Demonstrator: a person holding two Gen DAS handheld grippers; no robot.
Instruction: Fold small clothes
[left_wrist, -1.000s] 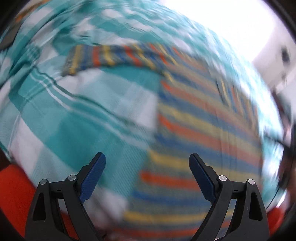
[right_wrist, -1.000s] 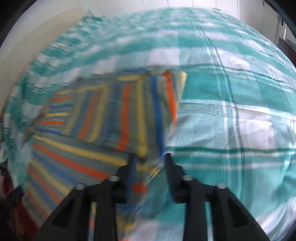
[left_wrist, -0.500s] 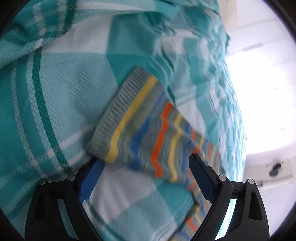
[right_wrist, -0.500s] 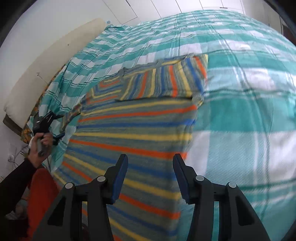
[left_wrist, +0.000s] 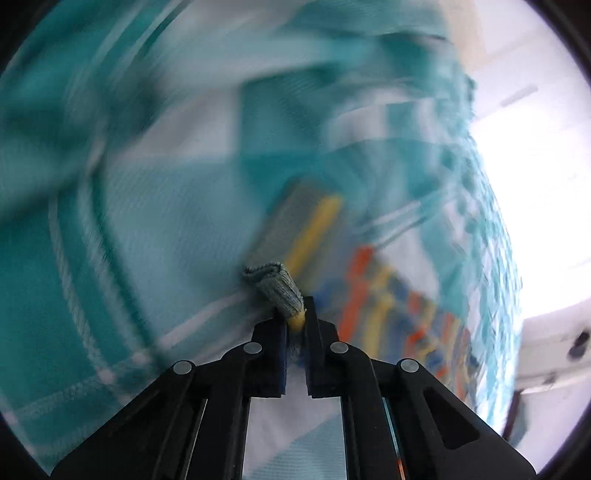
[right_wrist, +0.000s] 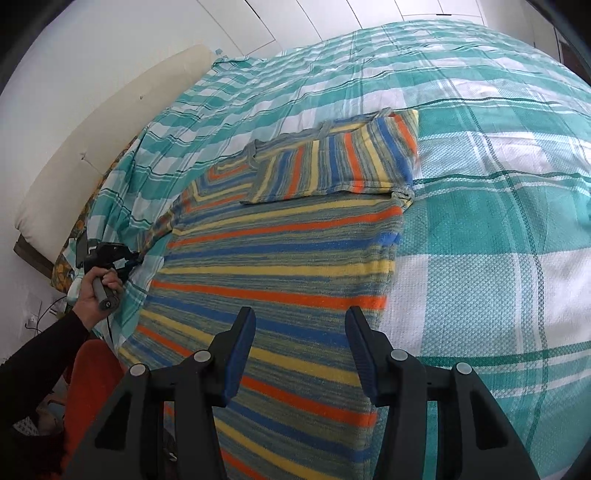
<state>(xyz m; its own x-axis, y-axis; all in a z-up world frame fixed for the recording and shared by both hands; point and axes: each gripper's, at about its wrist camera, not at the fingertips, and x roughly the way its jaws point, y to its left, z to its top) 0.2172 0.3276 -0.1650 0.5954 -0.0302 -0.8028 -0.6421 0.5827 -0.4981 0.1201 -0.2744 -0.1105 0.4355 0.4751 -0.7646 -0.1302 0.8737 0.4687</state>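
While the left gripper (left_wrist: 294, 317) pinched the sleeve cuff (left_wrist: 275, 286) of the striped sweater (right_wrist: 280, 266) near the bed's (right_wrist: 498, 192) left edge, the right gripper (right_wrist: 301, 354) hovered with fingers spread.

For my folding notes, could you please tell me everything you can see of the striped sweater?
The sweater is a knit with grey-green, blue, orange and yellow stripes and looks like wool. It lies flat on the checked bedspread, one sleeve folded across its chest. The left hand-held gripper is shut on the ribbed cuff of the other sleeve. The right hand-held gripper hovers open above the hem end.
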